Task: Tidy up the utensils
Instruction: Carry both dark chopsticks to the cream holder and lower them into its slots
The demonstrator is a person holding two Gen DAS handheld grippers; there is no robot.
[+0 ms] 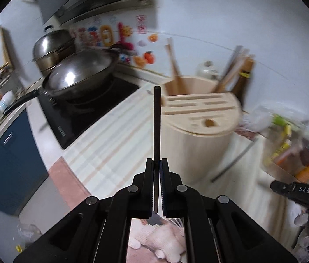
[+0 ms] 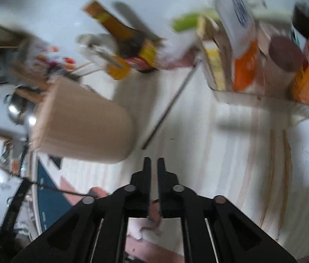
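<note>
Our left claw (image 1: 157, 162) grips a dark chopstick (image 1: 156, 118); next we drop it into the wooden utensil holder (image 1: 198, 118). Our right claw (image 2: 153, 161) is open, empty.

Open counter, crowded edges

Bare counter (image 2: 198, 131) lies between block (image 1: 200, 118) and tray (image 2: 264, 96); a thin rod (image 2: 169, 107) crosses it. Wok (image 1: 82, 74) fills the hob left of the block.

My left gripper (image 1: 157, 164) is angled down, jaws pinched tight on a thin dark rod (image 1: 156, 118) standing up between the pads. My right gripper (image 2: 153, 164) also tilts down, jaws slightly parted, nothing between them, view motion-blurred.
</note>
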